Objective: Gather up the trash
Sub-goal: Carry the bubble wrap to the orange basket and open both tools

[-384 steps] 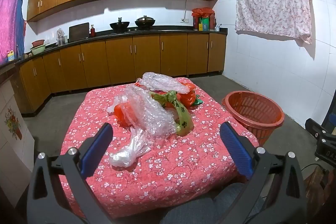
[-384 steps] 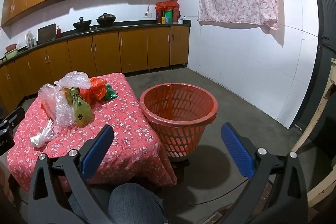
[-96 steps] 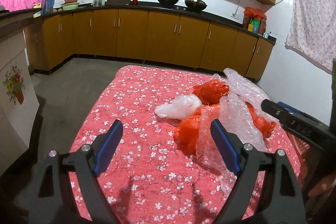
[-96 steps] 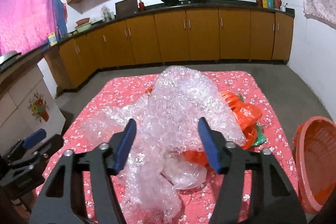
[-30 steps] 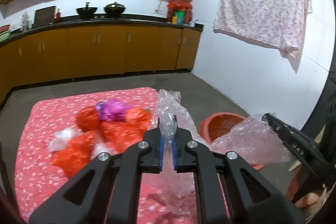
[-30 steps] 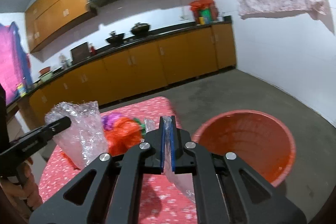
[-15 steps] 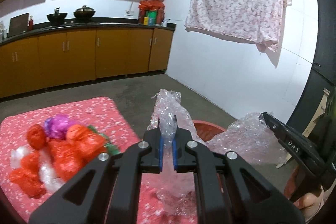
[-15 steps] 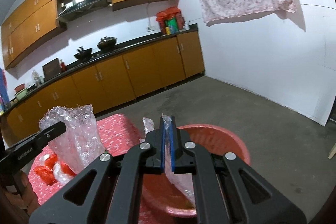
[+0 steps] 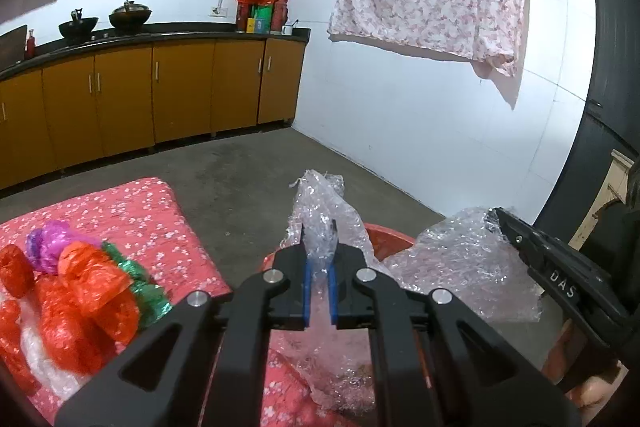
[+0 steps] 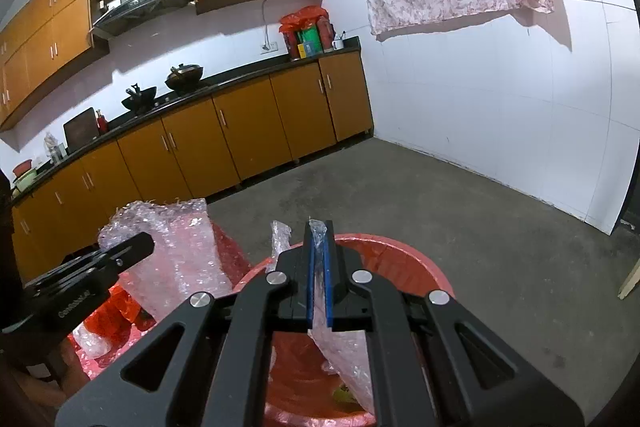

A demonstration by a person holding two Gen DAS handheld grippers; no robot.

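- The bubble wrap (image 9: 320, 223) is being held at two points: one bunched edge is being pinched by the left gripper (image 9: 319, 283), another by the right gripper (image 10: 319, 267).
- Both sets of jaws are being kept nearly closed, with only the film's thickness between the blue pads (image 9: 306, 291).
- The sheet is being suspended over the red basket (image 10: 404, 263); in the right wrist view its lower end is hanging inside the rim.
- The material is judged to be very light, soft and limp; it is sagging between the two holds and is not keeping any shape.
- The film is judged to be slick, so a gathered, multi-layer fold is being favoured as the hold point over a single thin edge.
- Breakage is not judged a concern; snagging on the basket rim or clinging to the pads on release is judged more likely.
- Further trash, the red bags (image 9: 88, 291), is lying on the table (image 9: 152, 211) beside the basket.
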